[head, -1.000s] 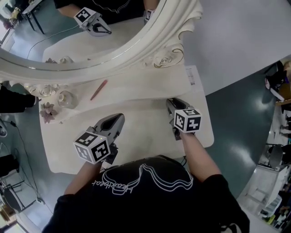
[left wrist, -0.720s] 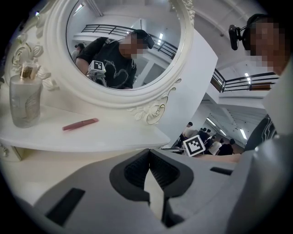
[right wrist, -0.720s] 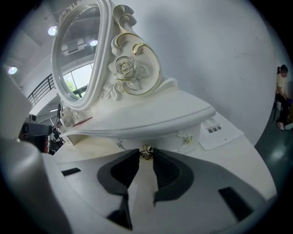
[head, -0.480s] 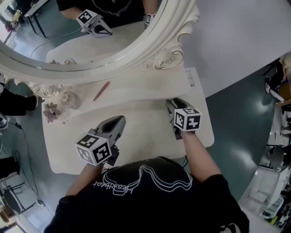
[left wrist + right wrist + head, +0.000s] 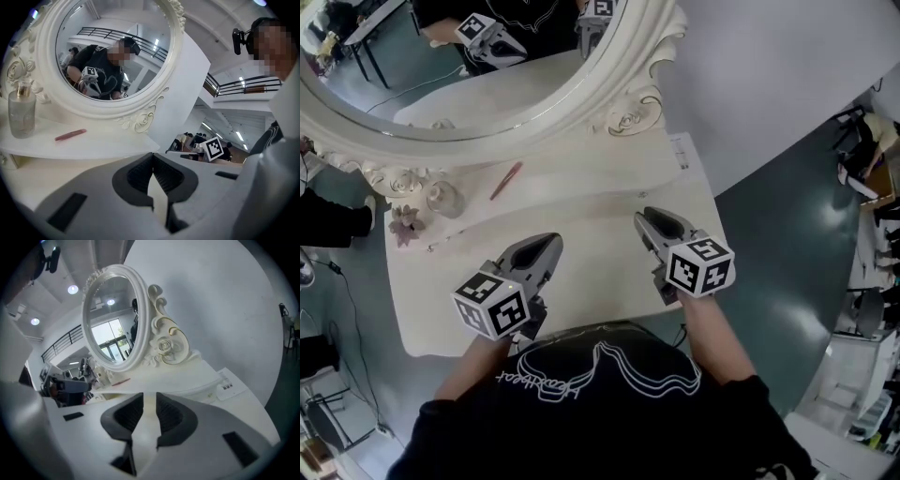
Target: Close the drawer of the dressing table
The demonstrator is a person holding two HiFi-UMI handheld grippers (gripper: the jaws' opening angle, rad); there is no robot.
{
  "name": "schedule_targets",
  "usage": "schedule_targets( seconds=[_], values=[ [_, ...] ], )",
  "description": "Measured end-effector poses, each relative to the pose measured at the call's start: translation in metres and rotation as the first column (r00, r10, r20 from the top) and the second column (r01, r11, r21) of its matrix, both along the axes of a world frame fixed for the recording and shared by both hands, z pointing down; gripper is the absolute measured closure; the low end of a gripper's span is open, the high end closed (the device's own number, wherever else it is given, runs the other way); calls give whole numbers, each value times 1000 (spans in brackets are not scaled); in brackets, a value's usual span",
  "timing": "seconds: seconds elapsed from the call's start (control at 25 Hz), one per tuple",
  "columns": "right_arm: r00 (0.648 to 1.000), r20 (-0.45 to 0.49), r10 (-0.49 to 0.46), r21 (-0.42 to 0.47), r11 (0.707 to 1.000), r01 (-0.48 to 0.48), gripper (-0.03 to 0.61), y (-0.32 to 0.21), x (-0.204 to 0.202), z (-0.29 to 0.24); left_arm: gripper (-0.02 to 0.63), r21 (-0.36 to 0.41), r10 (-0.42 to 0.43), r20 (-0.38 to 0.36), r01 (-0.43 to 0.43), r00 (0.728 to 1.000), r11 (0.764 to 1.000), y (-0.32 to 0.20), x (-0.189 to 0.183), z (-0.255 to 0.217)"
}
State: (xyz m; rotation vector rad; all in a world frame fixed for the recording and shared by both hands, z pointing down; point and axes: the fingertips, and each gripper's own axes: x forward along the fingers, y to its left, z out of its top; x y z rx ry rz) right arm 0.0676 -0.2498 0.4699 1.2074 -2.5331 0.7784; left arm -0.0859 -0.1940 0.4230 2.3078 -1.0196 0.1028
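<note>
A cream table (image 5: 595, 248) stands on a grey-green floor (image 5: 787, 262) against a white wall (image 5: 769, 66). An oval mirror (image 5: 441, 84) in a carved frame rises from the table's back edge and reflects the person and both tools. A raised shelf (image 5: 581, 178) runs along that back edge. On the shelf, toward the back left corner, stands a clear bottle (image 5: 443, 199), with a pink stick (image 5: 504, 181) lying just right of it. A small flower ornament (image 5: 403, 225) sits by the left edge, below the bottle. A white label (image 5: 680, 152) lies at the back right corner. Furniture and clutter crowd the room's far right side.

The drawer does not show. The person's torso covers the table's near edge, where its front would be.

The left tool (image 5: 549, 244) is over the near left part of the table and points toward the mirror. In the left gripper view, the left tool (image 5: 153, 158) has its jaw tips together, with nothing between them.

The right tool (image 5: 645, 217) is over the table near the right edge and also points toward the back. In the right gripper view, the right tool (image 5: 149, 397) has its jaws a narrow gap apart and closing. Only bare table shows between them, and they touch nothing.
</note>
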Motion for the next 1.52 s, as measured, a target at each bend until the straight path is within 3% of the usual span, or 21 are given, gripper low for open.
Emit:
schedule_targets(
  seconds=[0.12, 0.28, 0.44, 0.64, 0.84, 1.52],
  values=[
    [996, 72, -48, 77, 996, 42, 573, 22, -12, -40, 611, 30, 23, -11, -23, 1000, 999, 9, 7, -14],
    [969, 163, -187, 179, 971, 158, 575, 62, -31, -90, 611, 66, 58, -19, -57, 998, 996, 23, 18, -31],
    [950, 170, -262, 259, 942, 214, 575, 91, -41, -120, 611, 106, 93, -22, -90, 995, 990, 37, 24, -50],
    [957, 202, -208, 287, 947, 145, 575, 103, -35, -129, 611, 143, 110, 28, -113, 993, 983, 54, 25, -55],
    [966, 196, -168, 305, 947, 103, 575, 111, -31, -133, 611, 154, 109, 28, -112, 994, 982, 65, 21, -60],
    [974, 171, -151, 262, 960, 102, 575, 128, -49, -113, 611, 175, 82, 13, -83, 997, 981, 80, 4, -64]
  ],
)
